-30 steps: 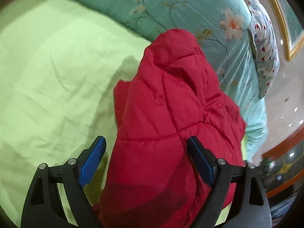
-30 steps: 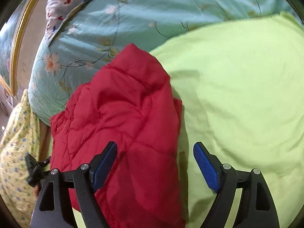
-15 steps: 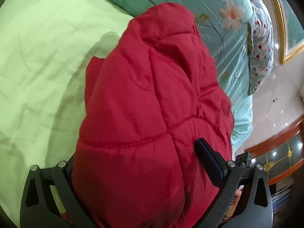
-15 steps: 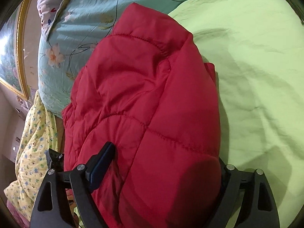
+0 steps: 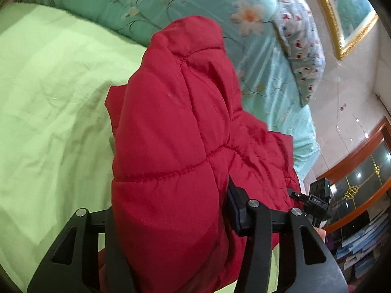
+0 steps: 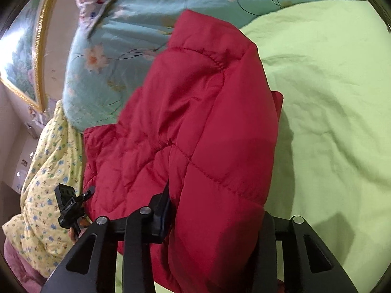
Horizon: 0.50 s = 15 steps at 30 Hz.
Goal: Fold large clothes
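Observation:
A red quilted puffer jacket lies folded on a light green bed sheet. My left gripper is shut on the near edge of a thick fold of the jacket; its right finger presses into the cloth and the left one is hidden by it. In the right wrist view the jacket lies on the sheet. My right gripper is shut on the same bundle at its other side; the left finger shows and the right one is covered.
A teal floral quilt is bunched behind the jacket, with a patterned pillow beyond. A yellow patterned blanket lies at the bed's edge. A gold-framed picture hangs on the wall. A wooden cabinet stands beside the bed.
Both grippers went from open, above the jacket, to pushed over its near folded edge and closed on it. The fold now bulges between the fingers.

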{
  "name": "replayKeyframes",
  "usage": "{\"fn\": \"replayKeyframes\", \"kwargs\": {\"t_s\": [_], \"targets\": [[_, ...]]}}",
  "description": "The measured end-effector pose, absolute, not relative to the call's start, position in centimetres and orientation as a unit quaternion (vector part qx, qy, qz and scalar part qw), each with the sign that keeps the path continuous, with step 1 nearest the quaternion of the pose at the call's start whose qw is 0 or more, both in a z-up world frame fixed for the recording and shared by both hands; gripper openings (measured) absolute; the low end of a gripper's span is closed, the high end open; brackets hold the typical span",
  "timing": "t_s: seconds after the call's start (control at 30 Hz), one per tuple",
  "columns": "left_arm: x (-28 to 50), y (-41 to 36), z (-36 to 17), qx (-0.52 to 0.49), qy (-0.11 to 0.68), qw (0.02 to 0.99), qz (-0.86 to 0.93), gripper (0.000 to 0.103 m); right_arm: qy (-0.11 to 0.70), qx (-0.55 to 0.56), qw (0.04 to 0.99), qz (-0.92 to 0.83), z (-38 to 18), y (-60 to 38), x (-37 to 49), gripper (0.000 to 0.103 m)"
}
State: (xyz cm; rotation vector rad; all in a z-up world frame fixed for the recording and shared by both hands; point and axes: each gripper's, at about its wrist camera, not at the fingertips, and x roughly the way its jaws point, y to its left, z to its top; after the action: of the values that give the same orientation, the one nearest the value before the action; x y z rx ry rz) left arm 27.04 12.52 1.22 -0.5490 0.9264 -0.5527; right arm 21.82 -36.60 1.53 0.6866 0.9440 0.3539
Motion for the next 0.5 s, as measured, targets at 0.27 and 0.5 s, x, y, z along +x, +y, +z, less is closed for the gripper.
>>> {"fn": "replayKeyframes", "kwargs": {"t_s": [0.27, 0.5], "targets": [[17.9, 14.3, 3.7, -0.261, 0.433, 0.818, -0.275, 0.048, 0.444, 0.33, 0.81, 0.194, 3.1, -35.2, 14.4, 0.037], [12.1, 16.2, 3.1, -0.261, 0.442, 0.815, -0.269, 0.048, 0.452, 0.335, 0.802, 0.202, 2.2, -34.5, 8.8, 0.037]]}}
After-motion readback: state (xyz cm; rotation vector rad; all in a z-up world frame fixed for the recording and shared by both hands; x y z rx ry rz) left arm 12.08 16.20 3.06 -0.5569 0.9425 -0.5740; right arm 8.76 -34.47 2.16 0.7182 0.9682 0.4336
